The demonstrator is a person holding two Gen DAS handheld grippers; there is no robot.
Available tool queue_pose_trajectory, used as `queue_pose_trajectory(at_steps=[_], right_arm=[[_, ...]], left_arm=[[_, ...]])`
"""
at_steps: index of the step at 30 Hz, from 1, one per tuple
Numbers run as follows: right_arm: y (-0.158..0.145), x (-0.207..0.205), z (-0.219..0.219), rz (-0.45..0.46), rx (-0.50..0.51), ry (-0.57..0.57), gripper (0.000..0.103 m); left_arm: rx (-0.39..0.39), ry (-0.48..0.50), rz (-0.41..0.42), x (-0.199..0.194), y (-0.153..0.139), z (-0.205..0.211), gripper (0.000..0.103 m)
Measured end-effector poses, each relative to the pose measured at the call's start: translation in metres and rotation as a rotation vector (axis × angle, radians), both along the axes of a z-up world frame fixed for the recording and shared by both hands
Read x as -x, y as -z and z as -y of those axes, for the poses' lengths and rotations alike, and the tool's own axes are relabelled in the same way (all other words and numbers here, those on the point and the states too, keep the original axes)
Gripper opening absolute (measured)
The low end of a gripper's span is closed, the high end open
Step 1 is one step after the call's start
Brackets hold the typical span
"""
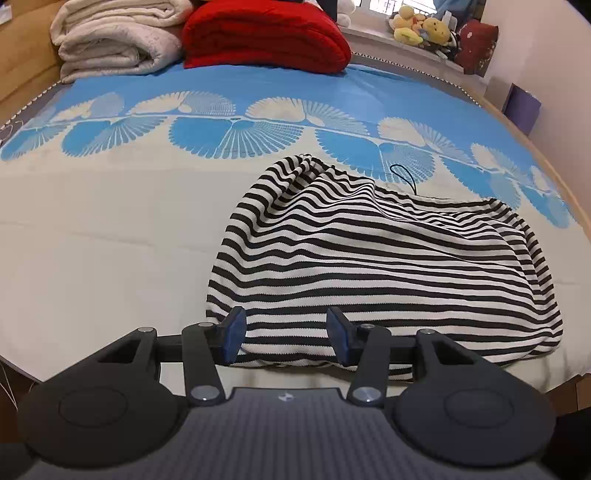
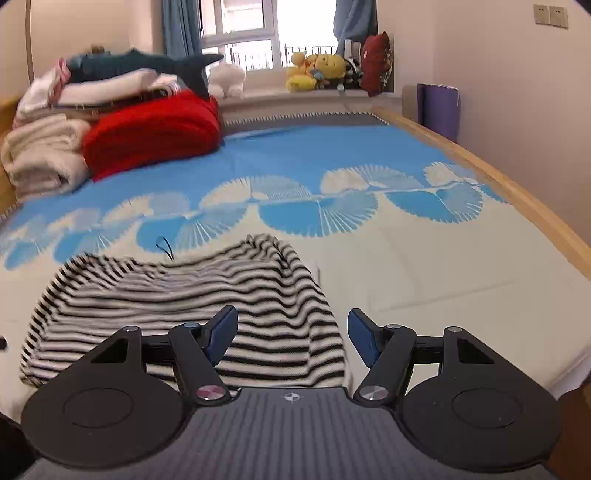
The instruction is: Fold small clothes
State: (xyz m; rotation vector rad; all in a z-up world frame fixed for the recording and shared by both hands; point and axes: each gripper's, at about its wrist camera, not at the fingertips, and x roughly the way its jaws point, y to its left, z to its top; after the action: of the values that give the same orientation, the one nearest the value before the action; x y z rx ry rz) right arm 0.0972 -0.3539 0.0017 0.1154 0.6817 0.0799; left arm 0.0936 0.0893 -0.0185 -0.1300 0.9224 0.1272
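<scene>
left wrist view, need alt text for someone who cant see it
A black-and-white striped garment lies folded and rumpled on a blue-and-cream bedspread. The left gripper hovers open over its near edge, holding nothing. Folded blankets sit behind.

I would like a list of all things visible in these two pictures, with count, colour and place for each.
striped knit garment: one, black and white, bunched on the near part of the bed
patterned bed cover: one, blue and cream with fan shapes, over the bed
folded red blanket: one, red, far end of the bed
folded cream blankets: a stack, cream, left of the red blanket
plush toys: several, mostly yellow, on the window sill
blue curtains: two, blue, beside the window
purple bag: one, purple, by the right wall
left gripper: one, black with blue fingers, open, above the garment's near edge
right gripper: one, black with blue fingers, open, holding nothing
</scene>
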Motion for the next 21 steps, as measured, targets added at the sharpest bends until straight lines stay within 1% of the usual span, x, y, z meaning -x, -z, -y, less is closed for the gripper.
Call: queue_pose_trajectory(at_steps=[3,8,11,13,14,15,16,17,21], right_arm=[[0.004,0.000,0.001,-0.017,0.000,0.000,0.068],[0.004,0.000,0.002,-0.017,-0.005,0.010,0.068],[0.005,0.000,0.000,-0.013,0.017,-0.004,0.068],[0.007,0.000,-0.001,-0.015,0.027,-0.008,0.068],[0.009,-0.001,-0.001,-0.019,0.028,-0.007,0.068],[0.011,-0.002,0.000,-0.026,0.029,-0.004,0.068],[0.012,-0.002,0.001,-0.030,0.030,-0.002,0.068],[0.013,-0.003,0.002,-0.036,0.028,0.003,0.068],[0.014,-0.006,0.003,-0.038,0.015,0.003,0.068]], left_arm=[[0.037,-0.021,-0.015,-0.002,0.004,-0.006,0.053],[0.047,-0.037,-0.023,-0.004,0.004,-0.010,0.053],[0.060,-0.046,-0.036,-0.004,0.009,-0.014,0.053],[0.116,-0.074,-0.055,-0.004,0.016,-0.022,0.050],[0.155,-0.098,-0.077,-0.005,0.022,-0.028,0.038],[0.205,-0.125,-0.101,-0.006,0.027,-0.035,0.029],[0.253,-0.147,-0.118,-0.007,0.033,-0.042,0.012],[0.284,-0.168,-0.131,-0.009,0.038,-0.047,0.005],[0.370,-0.253,-0.185,-0.018,0.058,-0.060,0.005]])
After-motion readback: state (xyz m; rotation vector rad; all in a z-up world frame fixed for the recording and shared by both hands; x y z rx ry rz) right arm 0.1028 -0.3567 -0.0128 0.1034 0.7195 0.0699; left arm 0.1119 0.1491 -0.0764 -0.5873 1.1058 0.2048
